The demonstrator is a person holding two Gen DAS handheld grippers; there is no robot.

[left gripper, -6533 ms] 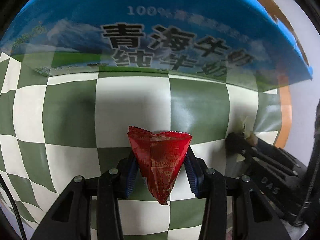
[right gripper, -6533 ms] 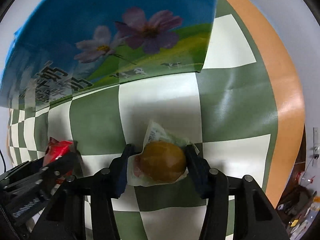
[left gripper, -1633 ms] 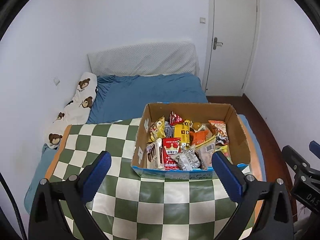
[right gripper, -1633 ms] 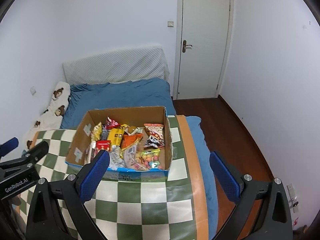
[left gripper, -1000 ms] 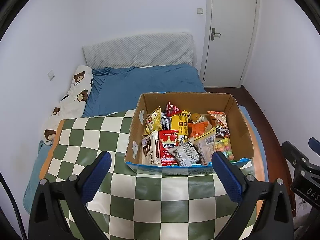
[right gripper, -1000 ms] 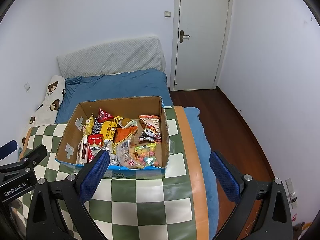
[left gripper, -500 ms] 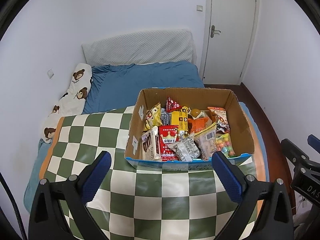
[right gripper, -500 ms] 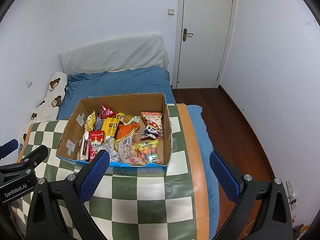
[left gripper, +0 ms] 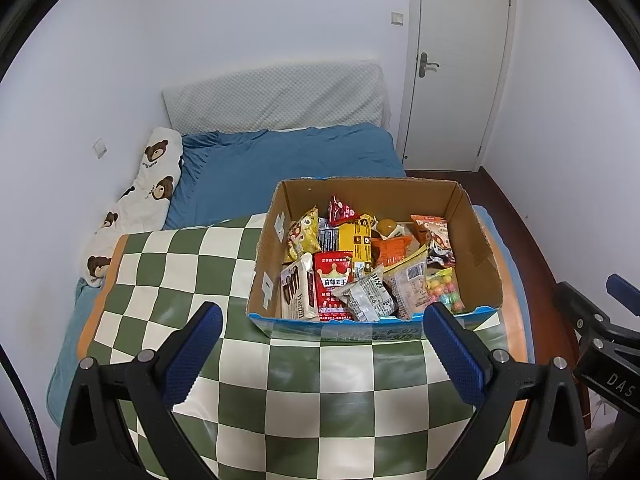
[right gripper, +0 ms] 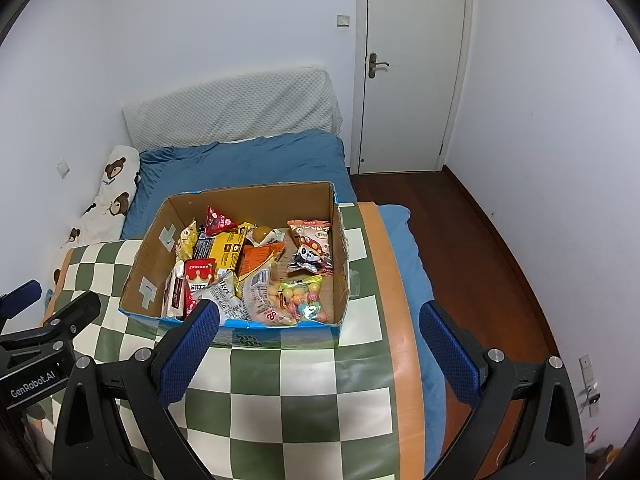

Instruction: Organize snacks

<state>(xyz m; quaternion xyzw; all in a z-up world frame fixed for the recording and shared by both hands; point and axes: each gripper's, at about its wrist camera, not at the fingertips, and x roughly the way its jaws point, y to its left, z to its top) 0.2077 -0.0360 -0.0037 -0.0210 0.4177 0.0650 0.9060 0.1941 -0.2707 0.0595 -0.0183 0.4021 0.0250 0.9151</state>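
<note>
An open cardboard box [left gripper: 474, 240] with a blue printed front stands on the green-and-white checkered table [left gripper: 304, 392]. It holds several snack packets, among them a red triangular packet [left gripper: 339, 211], a round bun [left gripper: 386, 226] and a bag of coloured candy balls [left gripper: 442, 286]. The box also shows in the right wrist view [right gripper: 340, 256]. My left gripper [left gripper: 320, 348] is open and empty, raised above the table in front of the box. My right gripper [right gripper: 318, 344] is open and empty, also raised in front of the box.
A bed with a blue sheet [left gripper: 288, 160] and a bear-print pillow [left gripper: 140, 196] lies behind the table. A white door [left gripper: 456, 68] is at the back right. Dark wood floor [right gripper: 480, 248] runs along the right. The table has an orange border [right gripper: 396, 300].
Earlier each gripper held a snack low by the box: the left a red triangular packet, the right a bun. Both now lie in the box. The grippers are open, raised, nearly still.
</note>
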